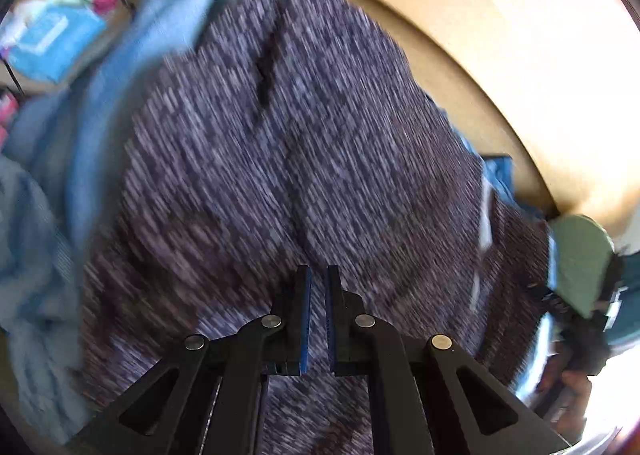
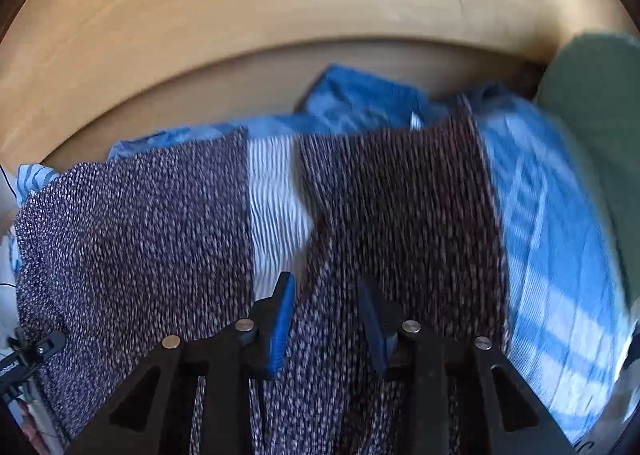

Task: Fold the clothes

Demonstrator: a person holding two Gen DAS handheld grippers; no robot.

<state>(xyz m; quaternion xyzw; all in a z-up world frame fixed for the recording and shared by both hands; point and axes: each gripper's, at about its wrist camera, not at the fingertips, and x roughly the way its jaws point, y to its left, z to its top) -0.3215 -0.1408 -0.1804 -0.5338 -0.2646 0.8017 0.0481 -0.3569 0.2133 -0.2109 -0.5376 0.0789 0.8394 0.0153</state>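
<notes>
- Broadly, a pale wooden surface (image 2: 240,7) is seen behind and beneath everything, lit brightly at the upper right of the right wrist view.
- Over light blue cloths (image 2: 540,207), a dark purple-and-white speckled knit garment (image 1: 280,135) is spread, filling most of both views; in the right wrist view a white ribbed strip (image 2: 276,207) is shown between two speckled panels (image 2: 132,247).
- At the far right of the right wrist view, a muted green rounded object (image 2: 600,135) is seen beside the blue cloth; what it is cannot be told.
- The left gripper (image 1: 319,319) is held over the speckled garment, blue pads nearly together with only a thin slit; whether fabric is pinched there cannot be told through the blur.
- The right gripper (image 2: 326,323) is held partly apart, and a fold of the speckled garment is seen running up between the blue pads (image 2: 280,329), without clear pressing.
</notes>
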